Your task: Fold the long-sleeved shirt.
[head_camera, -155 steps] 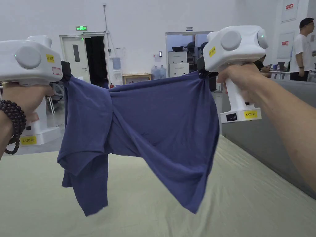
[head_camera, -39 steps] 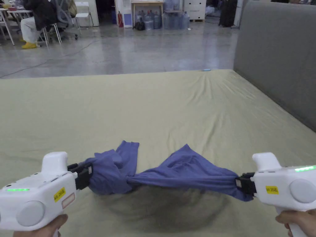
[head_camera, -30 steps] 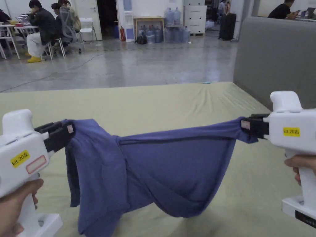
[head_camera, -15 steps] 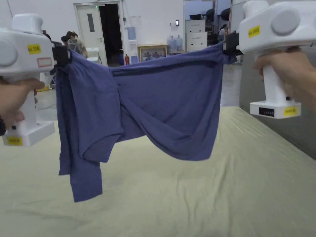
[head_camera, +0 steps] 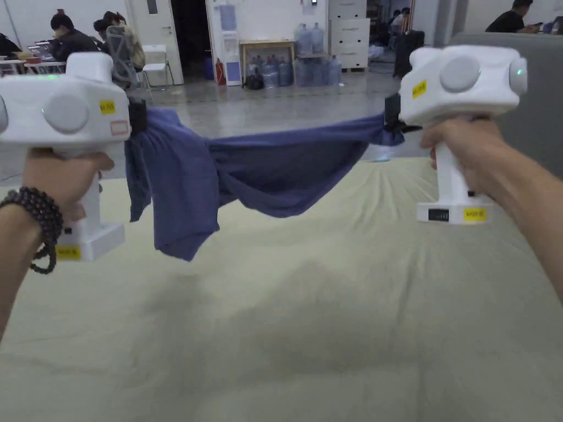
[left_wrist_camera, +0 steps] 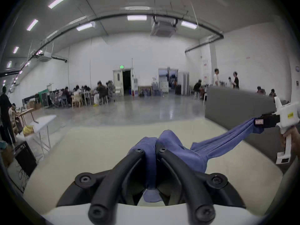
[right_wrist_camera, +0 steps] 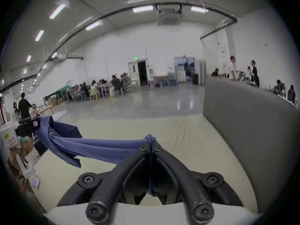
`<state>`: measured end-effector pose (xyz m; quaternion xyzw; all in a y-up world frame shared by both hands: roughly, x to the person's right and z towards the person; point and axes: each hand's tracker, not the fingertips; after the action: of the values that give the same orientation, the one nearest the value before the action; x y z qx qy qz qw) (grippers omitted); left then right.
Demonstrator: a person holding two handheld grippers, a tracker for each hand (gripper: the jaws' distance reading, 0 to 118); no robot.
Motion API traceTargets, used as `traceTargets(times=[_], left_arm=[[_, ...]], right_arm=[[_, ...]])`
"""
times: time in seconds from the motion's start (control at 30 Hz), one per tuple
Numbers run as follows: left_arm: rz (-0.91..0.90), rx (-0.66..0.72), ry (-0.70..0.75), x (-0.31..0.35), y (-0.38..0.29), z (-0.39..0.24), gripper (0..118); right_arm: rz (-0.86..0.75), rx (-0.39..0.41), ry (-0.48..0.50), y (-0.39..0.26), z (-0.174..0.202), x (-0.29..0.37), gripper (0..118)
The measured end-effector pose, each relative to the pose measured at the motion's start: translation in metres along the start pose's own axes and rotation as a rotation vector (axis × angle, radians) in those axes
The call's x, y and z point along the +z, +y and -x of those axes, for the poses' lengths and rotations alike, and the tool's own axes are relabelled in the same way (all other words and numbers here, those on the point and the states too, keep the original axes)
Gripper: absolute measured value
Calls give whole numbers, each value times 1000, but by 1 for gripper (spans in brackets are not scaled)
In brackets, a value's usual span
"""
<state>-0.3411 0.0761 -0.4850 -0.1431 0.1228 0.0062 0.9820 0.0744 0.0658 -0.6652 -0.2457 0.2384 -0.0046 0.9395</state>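
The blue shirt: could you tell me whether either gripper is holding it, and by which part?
Both are: the left gripper and right gripper each pinch one end of the blue shirt, stretched above the bed.

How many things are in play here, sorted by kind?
Grippers: 2, the left gripper and the right gripper
Shirts: 1, the blue shirt stretched between them
Beds: 1, the bed below
Total: 4
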Motion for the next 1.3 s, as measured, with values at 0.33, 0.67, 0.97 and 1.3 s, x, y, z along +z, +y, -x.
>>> traceTargets(times=[0.33,0.67,0.97,1.3], left_arm=[[290,86,-22,-29,-193,-10,1],[313,61,-113,160,-254,-46,1],[453,95,-137,244,-361,-58,1],[338,132,-134,287,-304,-45,117]], right_arm=[[310,-37,-10,-184,-25,-81,0],[334,88,74,-272,-35,74,0],[589,158,64,-398,-39,134,0],[401,183,27,-350,-28,182,103]])
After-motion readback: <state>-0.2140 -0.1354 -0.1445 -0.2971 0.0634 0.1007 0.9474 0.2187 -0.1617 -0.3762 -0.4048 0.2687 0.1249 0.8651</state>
